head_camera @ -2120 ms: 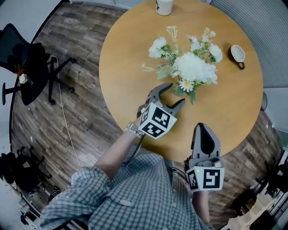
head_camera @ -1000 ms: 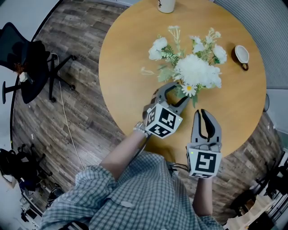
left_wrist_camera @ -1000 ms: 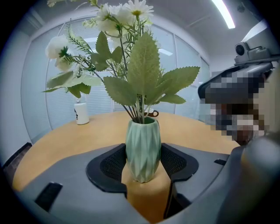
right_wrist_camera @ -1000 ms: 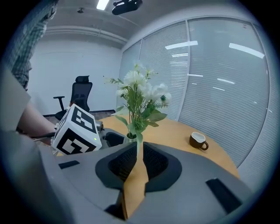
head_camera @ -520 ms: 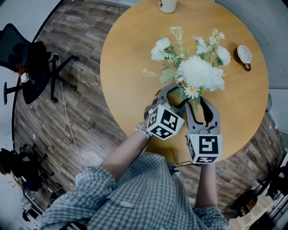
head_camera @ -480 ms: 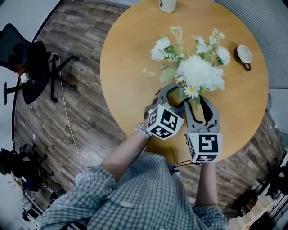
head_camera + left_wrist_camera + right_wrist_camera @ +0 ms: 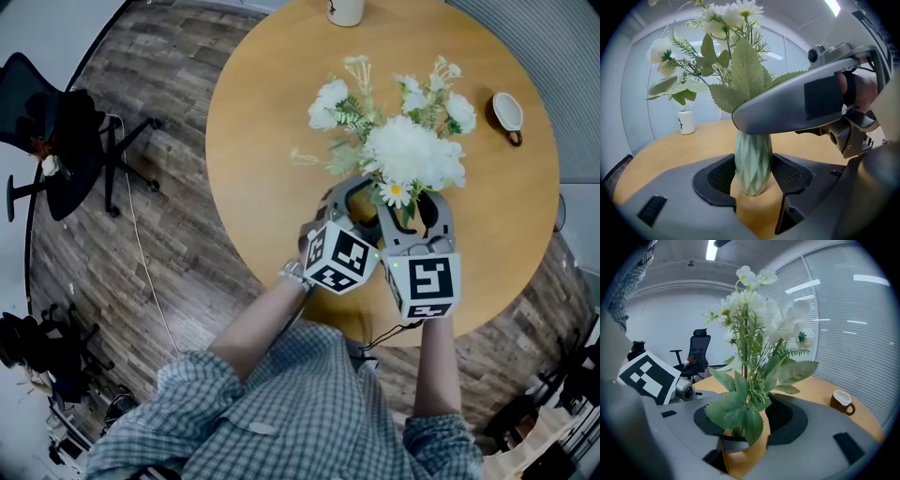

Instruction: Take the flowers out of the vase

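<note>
White flowers with green leaves stand in a ribbed pale green vase on the round wooden table. From above, the blooms hide the vase. My left gripper has its pads against both sides of the vase body. My right gripper sits right beside it, higher up at the stems. Its jaws have just been opening, and the stems and lower leaves stand between them without being pressed. One right finger crosses above the vase's neck.
A brown-and-white mug sits to the right of the flowers. A white container stands at the table's far edge. A black office chair is on the wood floor to the left. The table's near edge lies just under my hands.
The right gripper has moved forward to the bouquet and gone from shut to open, now enclosing the stems. The left gripper has stayed around the vase.
</note>
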Action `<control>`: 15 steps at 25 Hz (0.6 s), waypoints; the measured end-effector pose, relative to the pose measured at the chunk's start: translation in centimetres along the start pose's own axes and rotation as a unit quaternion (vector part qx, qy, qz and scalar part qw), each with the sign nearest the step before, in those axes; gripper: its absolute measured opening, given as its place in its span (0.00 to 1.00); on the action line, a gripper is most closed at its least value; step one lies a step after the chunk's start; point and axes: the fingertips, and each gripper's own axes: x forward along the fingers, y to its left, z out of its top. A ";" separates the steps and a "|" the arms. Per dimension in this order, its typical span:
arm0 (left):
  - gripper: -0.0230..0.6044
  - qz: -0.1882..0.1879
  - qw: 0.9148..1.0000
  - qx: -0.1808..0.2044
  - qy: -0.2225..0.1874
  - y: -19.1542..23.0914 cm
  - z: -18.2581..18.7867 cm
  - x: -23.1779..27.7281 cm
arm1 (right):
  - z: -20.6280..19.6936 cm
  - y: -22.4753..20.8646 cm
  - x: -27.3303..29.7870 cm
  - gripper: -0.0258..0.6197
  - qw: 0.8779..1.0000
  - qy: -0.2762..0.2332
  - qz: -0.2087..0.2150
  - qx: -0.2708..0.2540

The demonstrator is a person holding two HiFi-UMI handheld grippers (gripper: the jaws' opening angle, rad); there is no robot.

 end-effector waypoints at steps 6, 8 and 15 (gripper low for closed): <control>0.44 0.002 1.000 0.000 -0.005 0.0 -0.1 -0.1 | 0.2 -0.2 0.5 0.23 1.000 -0.008 -0.002 -0.006; 0.44 0.003 1.000 0.000 -0.006 -0.2 -0.1 -0.2 | 0.0 0.0 0.3 0.19 1.000 -0.009 0.002 0.002; 0.44 0.006 1.000 0.001 -0.009 -0.4 0.0 -0.1 | 0.2 -0.7 -0.5 0.13 0.999 -0.030 -0.003 0.044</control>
